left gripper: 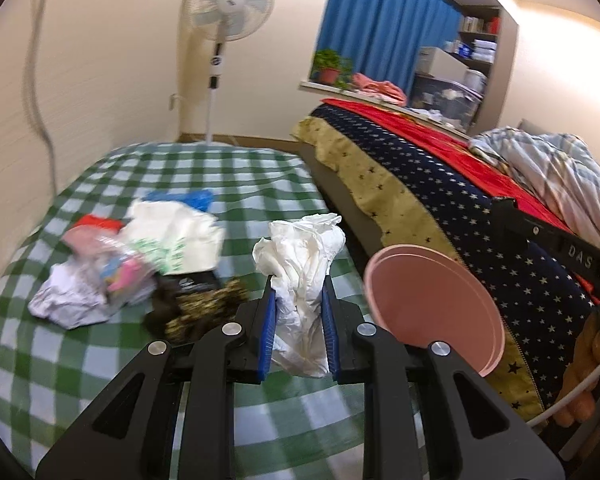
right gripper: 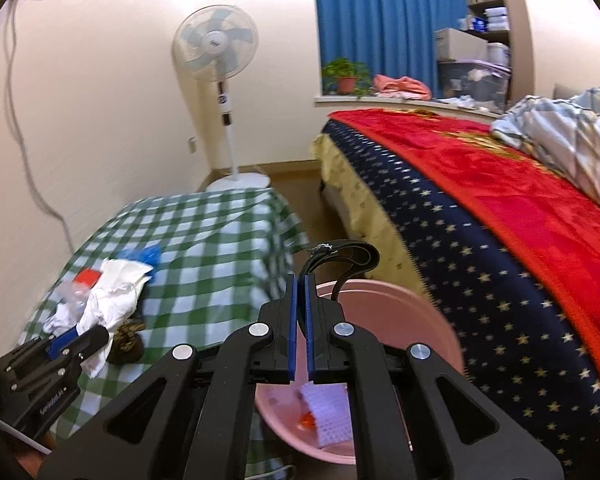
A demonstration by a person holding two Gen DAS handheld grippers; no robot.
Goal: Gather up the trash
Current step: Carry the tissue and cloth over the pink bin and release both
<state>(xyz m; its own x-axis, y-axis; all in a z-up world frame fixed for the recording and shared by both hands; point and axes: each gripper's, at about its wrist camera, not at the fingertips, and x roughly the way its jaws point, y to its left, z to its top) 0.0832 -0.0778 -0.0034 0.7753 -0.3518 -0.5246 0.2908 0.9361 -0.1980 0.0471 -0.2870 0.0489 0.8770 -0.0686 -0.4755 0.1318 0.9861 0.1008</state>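
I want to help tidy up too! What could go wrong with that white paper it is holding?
The left gripper pinches only the middle of the crumpled white paper, so the loose ends might snag or slip free. The pink bucket sits off the table edge, held at its rim by the right gripper; a drop short of it would probably land on the floor. The trash pile lies close and could get knocked.

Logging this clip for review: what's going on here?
A person is clearing trash from a checked table beside a bed. The left hand-held gripper is shut on a crumpled white tissue, lifted off the table. The right hand-held gripper is closed at the rim of a pink bin that already holds some scraps. A trash pile still lies on the table.
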